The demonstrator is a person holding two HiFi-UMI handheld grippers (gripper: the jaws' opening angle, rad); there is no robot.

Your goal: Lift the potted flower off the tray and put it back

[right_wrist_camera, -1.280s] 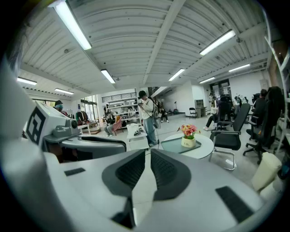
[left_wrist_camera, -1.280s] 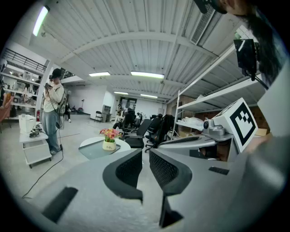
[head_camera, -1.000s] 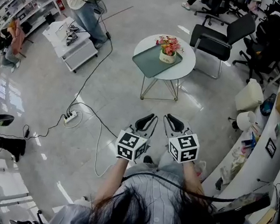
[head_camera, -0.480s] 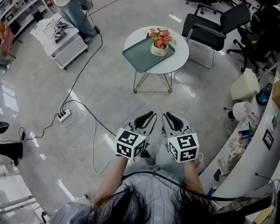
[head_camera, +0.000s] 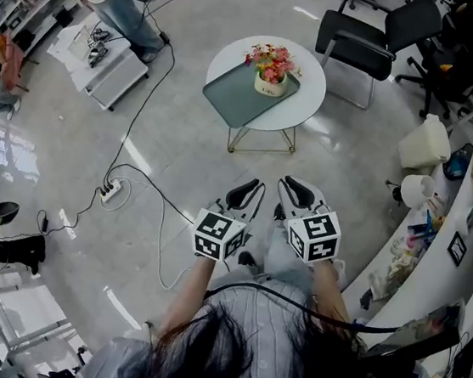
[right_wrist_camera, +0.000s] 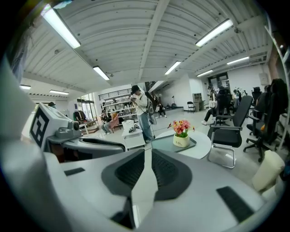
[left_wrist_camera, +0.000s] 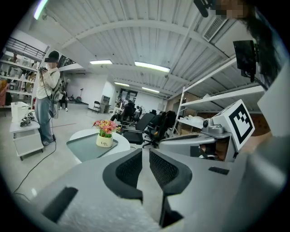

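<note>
Two tongs, left tongs [head_camera: 254,188] and right tongs [head_camera: 288,187], sit clenched and empty in the head view, well apart from the potted flower [head_camera: 271,68] on its tray [head_camera: 233,100] atop the worktop [head_camera: 306,97]. Left gripper view: flower beyond, leftward. Right gripper view: flower beyond, rightward.

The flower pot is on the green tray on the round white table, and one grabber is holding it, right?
Not quite. The flower pot is on the green tray on the round white table, but no grabber holds it: the head view shows the left gripper and right gripper shut, empty, far from it.
</note>
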